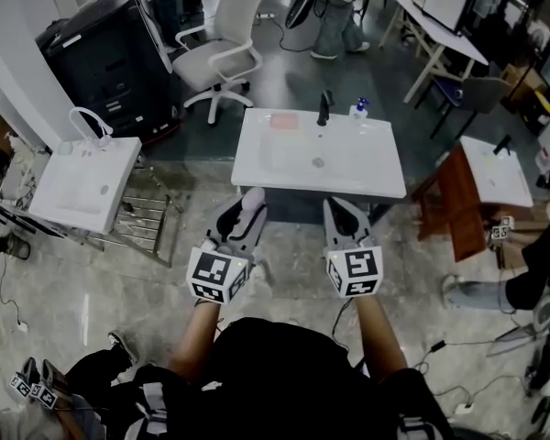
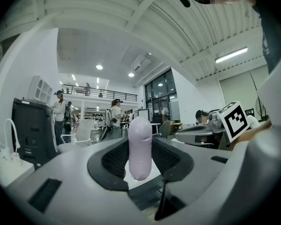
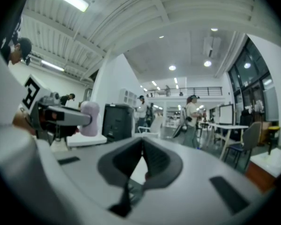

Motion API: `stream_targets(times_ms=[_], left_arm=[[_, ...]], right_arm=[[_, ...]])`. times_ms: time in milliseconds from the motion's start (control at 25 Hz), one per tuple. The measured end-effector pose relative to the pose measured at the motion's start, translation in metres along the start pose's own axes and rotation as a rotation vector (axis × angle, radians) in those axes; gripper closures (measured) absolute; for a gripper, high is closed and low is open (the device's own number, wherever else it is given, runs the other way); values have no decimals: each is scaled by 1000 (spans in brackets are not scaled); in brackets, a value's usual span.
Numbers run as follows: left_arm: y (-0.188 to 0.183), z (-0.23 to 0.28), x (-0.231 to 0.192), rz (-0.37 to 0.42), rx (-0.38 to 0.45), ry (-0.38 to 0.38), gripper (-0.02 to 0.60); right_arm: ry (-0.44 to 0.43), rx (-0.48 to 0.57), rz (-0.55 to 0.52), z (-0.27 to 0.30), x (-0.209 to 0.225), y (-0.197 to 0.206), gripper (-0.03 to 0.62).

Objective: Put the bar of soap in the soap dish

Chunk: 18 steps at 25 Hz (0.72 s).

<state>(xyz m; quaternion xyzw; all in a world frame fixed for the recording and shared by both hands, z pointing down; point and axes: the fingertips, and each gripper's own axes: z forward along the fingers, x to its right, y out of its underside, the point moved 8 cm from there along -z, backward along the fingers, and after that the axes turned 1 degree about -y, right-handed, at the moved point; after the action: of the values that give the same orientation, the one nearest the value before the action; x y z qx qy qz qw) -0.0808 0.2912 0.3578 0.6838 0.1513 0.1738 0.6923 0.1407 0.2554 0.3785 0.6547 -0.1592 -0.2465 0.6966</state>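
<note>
— What is the biggest thing in front of the person?

— A black cabinet (image 1: 110,62) at the far left, and a white chair (image 1: 225,49) beside it. Closer in, dead ahead, is a white basin (image 1: 367,168) on the grey floor. A second basin (image 1: 78,186) stands well apart to the left.

— And the grippers?

— Both are held level, side by side, just short of the basin's near edge. The left gripper (image 1: 249,202) is clamped on the soap (image 2: 140,146), a pale lilac bar standing upright between the pads with its rounded top above them. The right gripper (image 1: 341,214) has nothing in it. In its own view the jaws (image 3: 143,153) meet at the tips.

— Can one gripper be seen from the other?

— Yes. The right gripper view shows the left one off to its side, with the soap (image 3: 89,118) sticking out of it.

— Where is the dish?

— A flat pink dish (image 1: 284,122) sits on the basin's far left corner, well apart from the soap. A dark tap (image 1: 324,108) stands at the back rim, with a small bottle (image 1: 358,109) just to its right.
</note>
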Motion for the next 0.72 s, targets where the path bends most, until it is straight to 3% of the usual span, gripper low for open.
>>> stream_targets(times_ms=[280, 720], left_arm=[[8, 36, -20, -7, -1, 4, 414], [21, 130, -85, -34, -23, 20, 414]], right_arm=[[8, -14, -12, 33, 18, 6, 559], [26, -48, -23, 132, 59, 10, 559]])
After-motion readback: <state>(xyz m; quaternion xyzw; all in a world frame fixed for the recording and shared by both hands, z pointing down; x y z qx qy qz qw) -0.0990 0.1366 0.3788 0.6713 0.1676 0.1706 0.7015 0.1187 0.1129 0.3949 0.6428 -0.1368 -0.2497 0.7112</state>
